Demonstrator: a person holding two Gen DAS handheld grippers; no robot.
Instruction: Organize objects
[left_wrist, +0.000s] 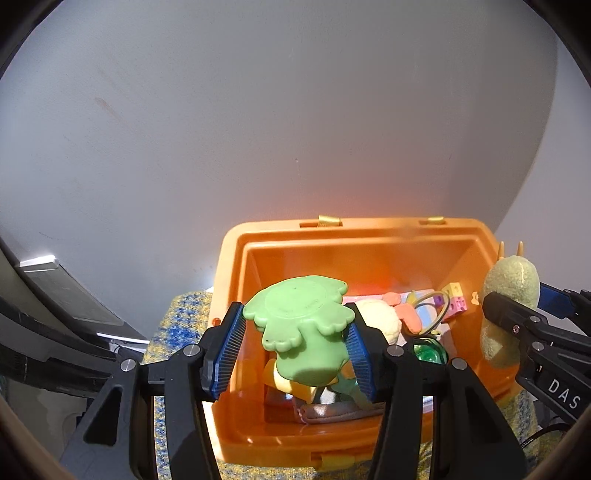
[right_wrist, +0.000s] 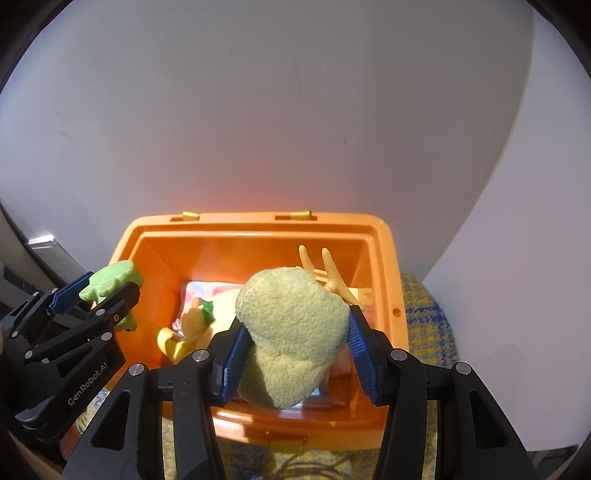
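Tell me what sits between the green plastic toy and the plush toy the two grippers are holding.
In the left wrist view, between the green plastic toy and the plush toy lie bin contents: a cream plush, coloured blocks, a ring, and the orange bin's right wall.

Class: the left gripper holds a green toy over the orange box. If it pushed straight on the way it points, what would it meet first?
Most likely the toys piled inside the orange box, beneath the green toy clamped in the left gripper. Depth is unclear, so the box's far wall is possible instead.
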